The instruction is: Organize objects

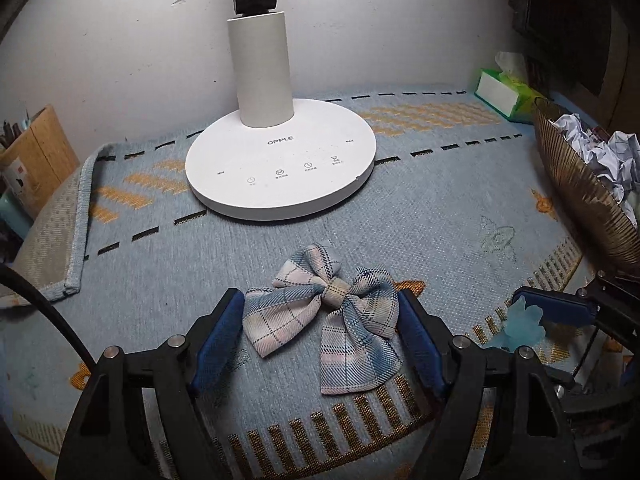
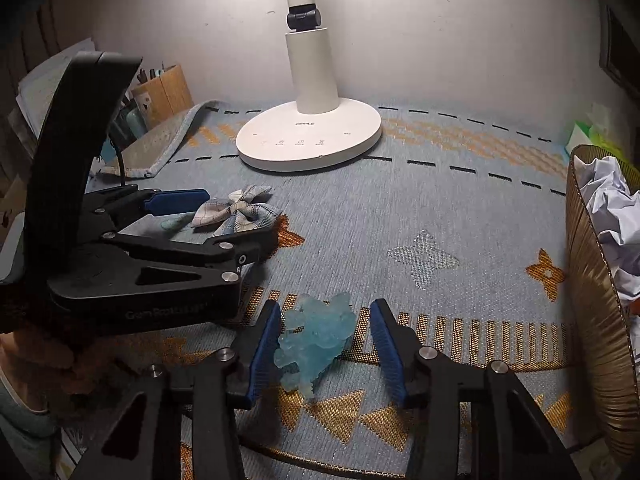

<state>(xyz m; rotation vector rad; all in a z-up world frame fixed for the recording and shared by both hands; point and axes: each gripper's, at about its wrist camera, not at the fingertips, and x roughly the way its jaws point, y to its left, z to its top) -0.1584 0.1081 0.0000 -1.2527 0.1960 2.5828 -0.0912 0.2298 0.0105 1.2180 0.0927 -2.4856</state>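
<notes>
A plaid fabric bow (image 1: 324,312) in blue, pink and white lies flat on the blue woven cloth (image 1: 420,208). My left gripper (image 1: 320,308) is open, its blue pads on either side of the bow, just touching its edges. The bow also shows in the right wrist view (image 2: 236,212), with the left gripper (image 2: 224,216) around it. A translucent light-blue figurine (image 2: 316,340) lies on the cloth between the open pads of my right gripper (image 2: 326,328). The figurine (image 1: 520,322) and one right pad show in the left wrist view.
A white OPPLE desk lamp (image 1: 280,168) stands at the back middle. A ribbed gold bowl (image 2: 596,300) of crumpled paper (image 2: 616,212) sits at the right. A green tissue box (image 1: 504,94) is at the back right. A pen holder (image 1: 36,156) stands at the left by a folded cloth corner.
</notes>
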